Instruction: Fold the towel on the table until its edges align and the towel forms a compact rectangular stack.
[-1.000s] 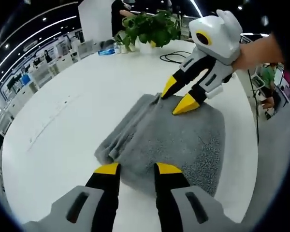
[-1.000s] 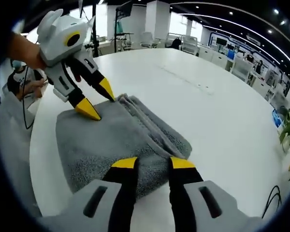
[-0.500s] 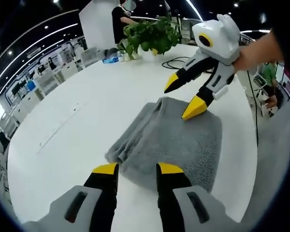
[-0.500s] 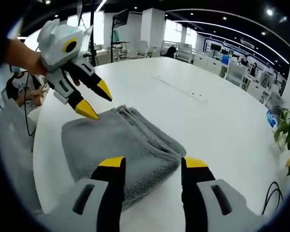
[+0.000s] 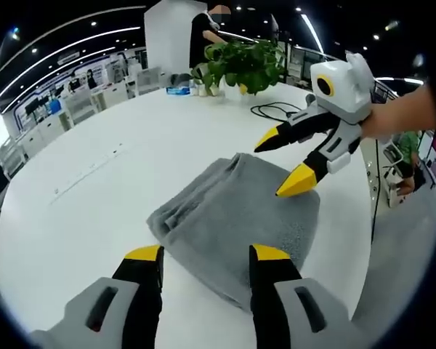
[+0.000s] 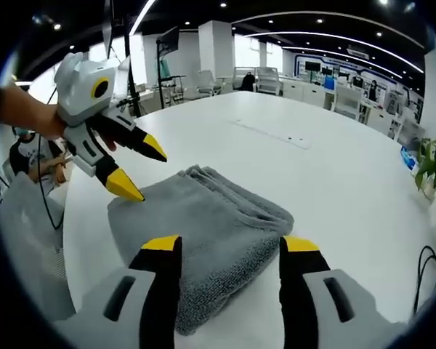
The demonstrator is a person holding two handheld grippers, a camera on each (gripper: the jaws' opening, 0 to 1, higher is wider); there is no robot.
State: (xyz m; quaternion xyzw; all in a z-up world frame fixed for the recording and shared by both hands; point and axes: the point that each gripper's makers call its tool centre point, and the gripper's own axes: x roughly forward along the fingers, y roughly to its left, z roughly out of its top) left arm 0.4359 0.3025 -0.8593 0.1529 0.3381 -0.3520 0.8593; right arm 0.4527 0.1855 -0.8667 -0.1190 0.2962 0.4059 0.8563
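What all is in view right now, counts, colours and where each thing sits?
towel: one, grey, folded into a layered stack on the table between both grippers.
table: one, white, large, under the towel.
potted plant: one, green, far edge of the table in the left gripper view.
cable: one, black, looped on the table near the plant.
left gripper: one, grey with yellow-tipped black fingers, open, just off the towel's near edge.
right gripper: one, same colours, open, above the towel's opposite edge.

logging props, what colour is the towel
Grey, plain; the towel shows best in the right gripper view.
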